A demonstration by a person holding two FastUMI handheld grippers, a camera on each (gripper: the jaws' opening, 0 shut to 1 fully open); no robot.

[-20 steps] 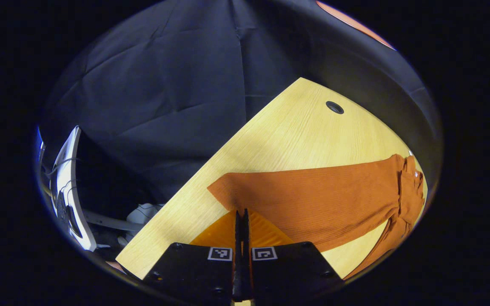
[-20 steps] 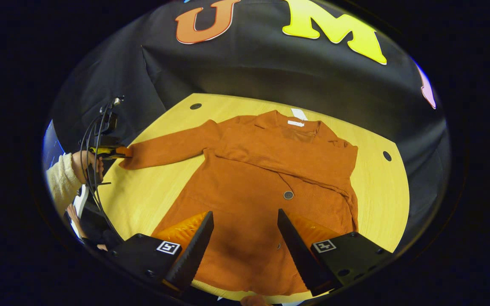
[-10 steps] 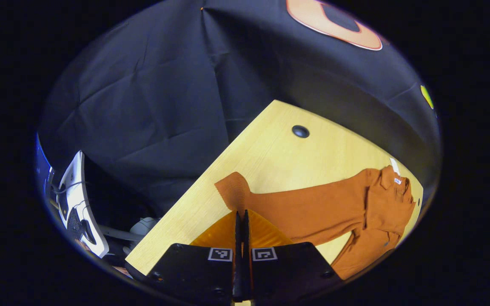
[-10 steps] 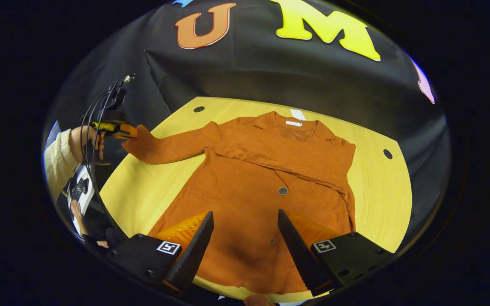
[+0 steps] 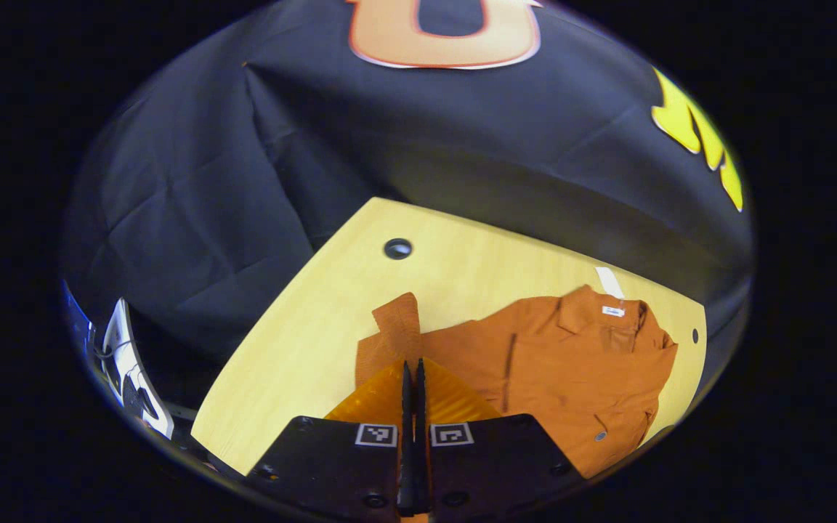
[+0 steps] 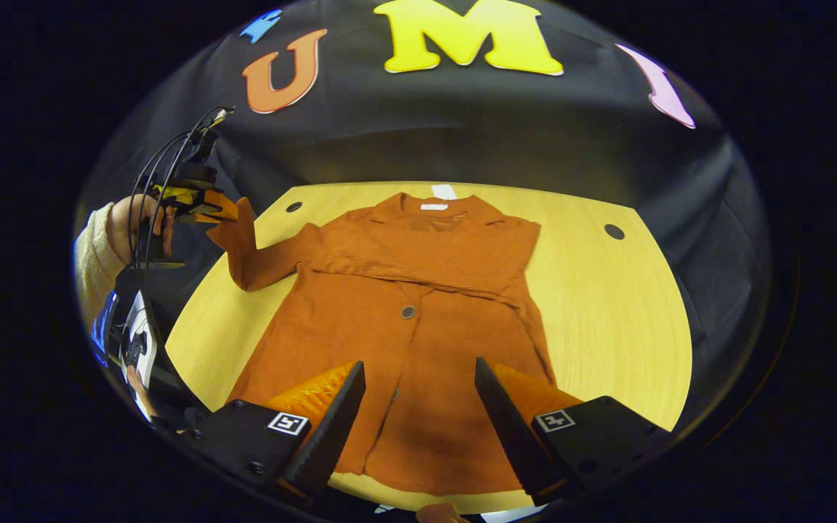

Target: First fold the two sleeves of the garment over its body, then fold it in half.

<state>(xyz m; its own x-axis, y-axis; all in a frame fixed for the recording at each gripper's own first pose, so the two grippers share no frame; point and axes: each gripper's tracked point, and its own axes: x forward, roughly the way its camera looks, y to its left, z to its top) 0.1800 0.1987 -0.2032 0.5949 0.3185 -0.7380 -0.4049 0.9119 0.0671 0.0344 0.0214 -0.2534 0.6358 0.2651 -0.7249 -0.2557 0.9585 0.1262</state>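
On the far left of the right gripper view, a person's hand (image 6: pixel 128 225) holds the left gripper (image 6: pixel 219 211) above the table edge. Its fingers are pressed together on the cuff of the left sleeve (image 6: pixel 255 250), and this cuff is lifted off the wood while the rest of the sleeve slopes down to the shoulder. In the left gripper view the same fingers meet in one thin line at the bottom, with the cuff (image 5: pixel 398 319) standing up just beyond them.

In the middle lies the garment, an orange knitted cardigan (image 6: pixel 418 305), spread flat on the light wooden table (image 6: pixel 607 319) with its collar toward the booth wall and its hem toward the camera. A dark button (image 6: pixel 408 311) sits on the front. The other sleeve (image 6: pixel 520 312) already lies across the body and down its right side.

At the bottom, the right gripper (image 6: pixel 418 407) hangs over the hem with its fingers wide apart, holding nothing.

I judge that the sleeve-folding step is in hand, on its second sleeve. The next move calls for carrying the cuff inward over the chest, laying it flat without dragging the body, then letting go. The fold in half is not yet begun.
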